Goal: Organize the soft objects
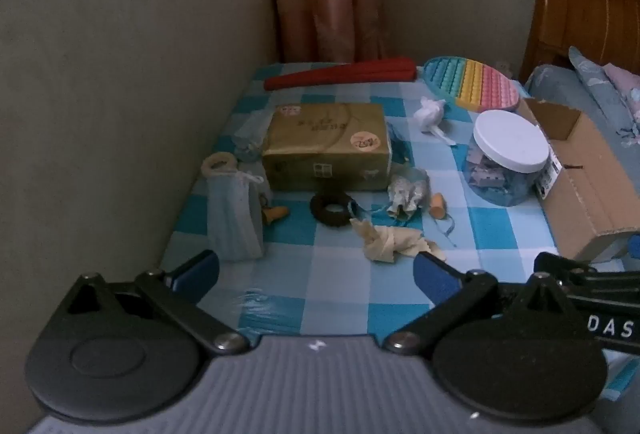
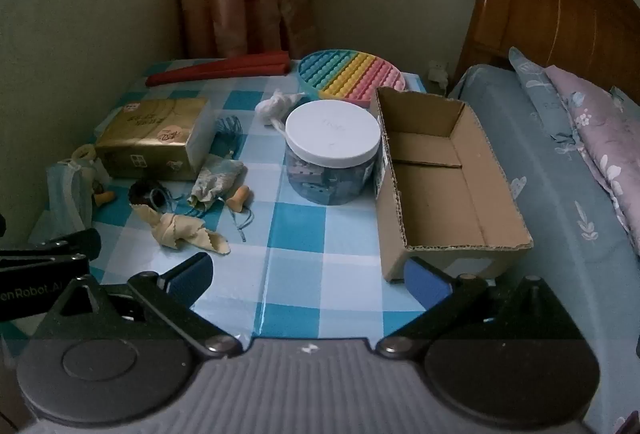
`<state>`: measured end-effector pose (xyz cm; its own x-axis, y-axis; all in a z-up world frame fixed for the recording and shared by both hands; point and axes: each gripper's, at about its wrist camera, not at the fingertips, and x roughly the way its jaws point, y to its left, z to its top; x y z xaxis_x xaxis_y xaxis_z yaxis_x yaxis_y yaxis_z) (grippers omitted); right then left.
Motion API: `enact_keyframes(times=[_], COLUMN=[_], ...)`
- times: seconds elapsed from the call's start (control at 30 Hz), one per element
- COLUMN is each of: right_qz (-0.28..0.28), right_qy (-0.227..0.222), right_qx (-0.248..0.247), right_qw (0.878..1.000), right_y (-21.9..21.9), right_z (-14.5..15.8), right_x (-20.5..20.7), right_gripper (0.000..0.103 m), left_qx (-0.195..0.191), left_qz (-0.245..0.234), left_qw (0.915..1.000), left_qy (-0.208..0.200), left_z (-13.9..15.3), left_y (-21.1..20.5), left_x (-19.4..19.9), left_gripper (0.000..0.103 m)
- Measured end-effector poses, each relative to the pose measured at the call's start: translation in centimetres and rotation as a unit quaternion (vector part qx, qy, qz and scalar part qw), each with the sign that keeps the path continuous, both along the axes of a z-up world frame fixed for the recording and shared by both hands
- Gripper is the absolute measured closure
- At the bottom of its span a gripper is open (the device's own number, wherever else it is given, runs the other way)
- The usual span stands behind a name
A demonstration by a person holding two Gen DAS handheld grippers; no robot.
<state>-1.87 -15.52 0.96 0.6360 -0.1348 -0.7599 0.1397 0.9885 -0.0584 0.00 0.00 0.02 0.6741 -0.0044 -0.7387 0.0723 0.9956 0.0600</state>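
Going left to right across the checked tabletop (image 2: 320, 234), the soft things lie in a loose scatter on the left half: a pale blue folded mask (image 1: 234, 222) at the far left, a dark hair tie (image 1: 331, 209), a cream cloth strip (image 1: 394, 240) nearest the front, a patterned fabric scrap (image 1: 408, 191) and an orange earplug (image 1: 438, 205). A white crumpled bit (image 1: 430, 113) sits farther back. Right of them stand a lidded jar (image 2: 332, 161) and then an open cardboard box (image 2: 440, 185), empty, at the right edge beside the bed (image 2: 560, 213).

Both the left gripper (image 1: 316, 272) and the right gripper (image 2: 308, 274) hang over the near edge with jaws spread wide and nothing between them. The cream cloth strip lies just beyond the left gripper's right jaw, and near and left of the right gripper; the box's near end sits just behind the right gripper's right jaw.

The likely trouble: thin blue cords trail among the scraps, so a pinch on one piece could drag its neighbours. Limp cloth may also slip from wide jaws, and a reach toward the box could knock the jar.
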Motion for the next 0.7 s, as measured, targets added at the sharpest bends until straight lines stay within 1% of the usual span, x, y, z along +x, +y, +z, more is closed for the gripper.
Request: enact_keyframes(times=[0.7], right_qz=[0.001], right_qy=[0.0], right_qx=[0.004], right_qw=[1.0], right_y=[-0.03], right_z=[-0.05], right_x=[-0.23], right_gripper=[0.0], left_qx=[0.001], left_qz=[-0.001], left_qw=[1.0], left_qy=[-0.002], left_z=[-0.04], left_y=[-0.06], left_x=[0.03], left_gripper=[0.001])
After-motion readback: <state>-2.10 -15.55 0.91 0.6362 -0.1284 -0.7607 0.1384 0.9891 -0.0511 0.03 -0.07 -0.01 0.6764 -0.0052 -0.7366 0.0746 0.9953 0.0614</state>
